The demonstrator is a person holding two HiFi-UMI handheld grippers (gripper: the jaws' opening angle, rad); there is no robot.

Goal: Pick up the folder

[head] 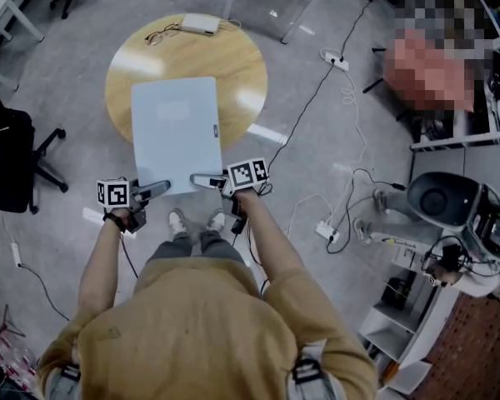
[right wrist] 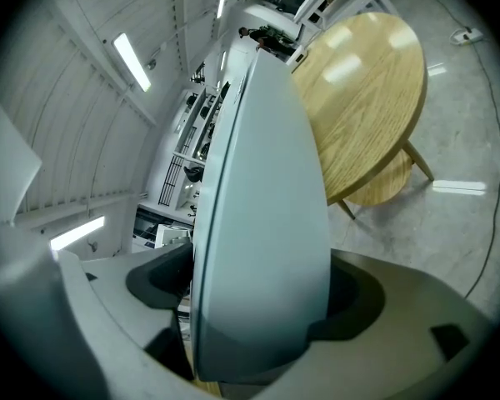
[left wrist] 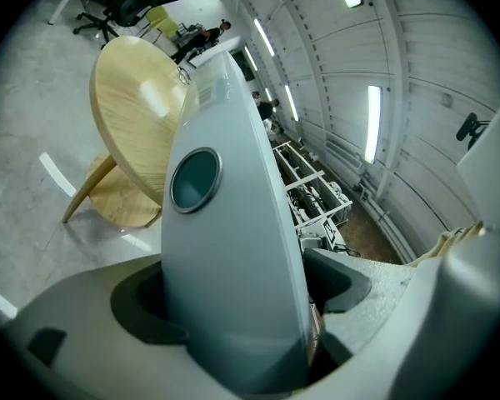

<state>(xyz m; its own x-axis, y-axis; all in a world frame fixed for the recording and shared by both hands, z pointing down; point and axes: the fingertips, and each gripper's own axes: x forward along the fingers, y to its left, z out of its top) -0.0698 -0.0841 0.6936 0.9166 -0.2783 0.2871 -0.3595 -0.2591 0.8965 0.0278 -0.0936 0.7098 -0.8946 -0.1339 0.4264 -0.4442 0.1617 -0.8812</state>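
Note:
A pale blue-grey folder [head: 175, 133] is held level above the round wooden table [head: 242, 61], its near edge past the table's rim. My left gripper [head: 154, 190] is shut on the folder's near left corner, my right gripper [head: 202, 180] on its near right corner. In the left gripper view the folder [left wrist: 229, 248] fills the space between the jaws, with a round finger hole [left wrist: 195, 178] in its spine. In the right gripper view the folder [right wrist: 262, 223] stands edge-on between the jaws, the table [right wrist: 367, 98] behind it.
Glasses [head: 161, 33] and a small white box [head: 200, 24] lie at the table's far edge. An office chair [head: 12, 165] stands at the left. Cables and power strips [head: 337, 60] run over the floor at the right, near a cart [head: 450, 202].

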